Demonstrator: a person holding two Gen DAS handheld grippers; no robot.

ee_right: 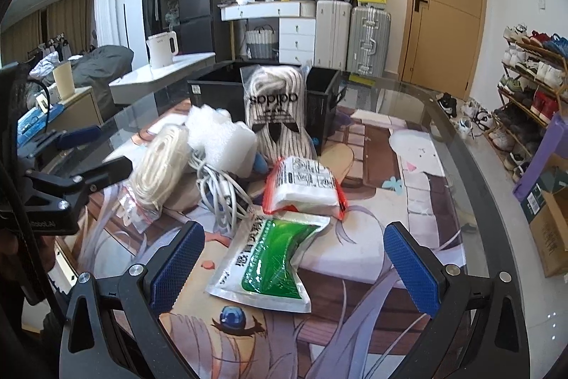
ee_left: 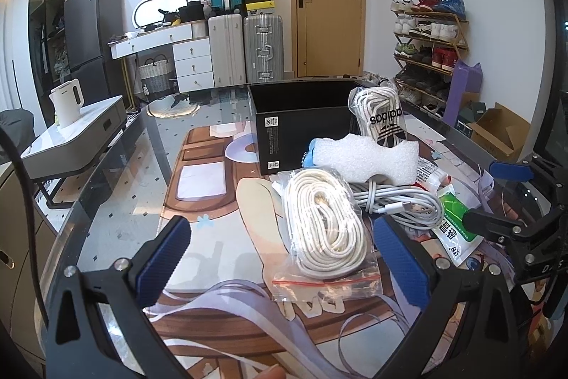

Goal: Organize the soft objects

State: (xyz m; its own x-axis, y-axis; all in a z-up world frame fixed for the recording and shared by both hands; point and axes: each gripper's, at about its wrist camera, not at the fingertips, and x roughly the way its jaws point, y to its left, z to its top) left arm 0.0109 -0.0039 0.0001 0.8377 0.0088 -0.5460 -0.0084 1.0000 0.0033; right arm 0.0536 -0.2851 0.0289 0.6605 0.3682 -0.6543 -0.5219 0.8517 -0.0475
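On the tabletop [ee_left: 117, 215] we've got the soft stuff piled in front of the black box [ee_left: 301, 119]: bagged white cord [ee_left: 326, 226], loose charger cable [ee_left: 397, 201], foam block [ee_left: 365, 157], adidas lace bag [ee_left: 381, 116] leaning on the box, red-edged pack [ee_right: 305, 183], green pouch [ee_right: 273, 258]. Left gripper [ee_left: 280, 269] is spread wide, cord bag between its fingers, nothing gripped. Right gripper [ee_right: 294, 269] is also spread, green pouch lying between its fingers, untouched.
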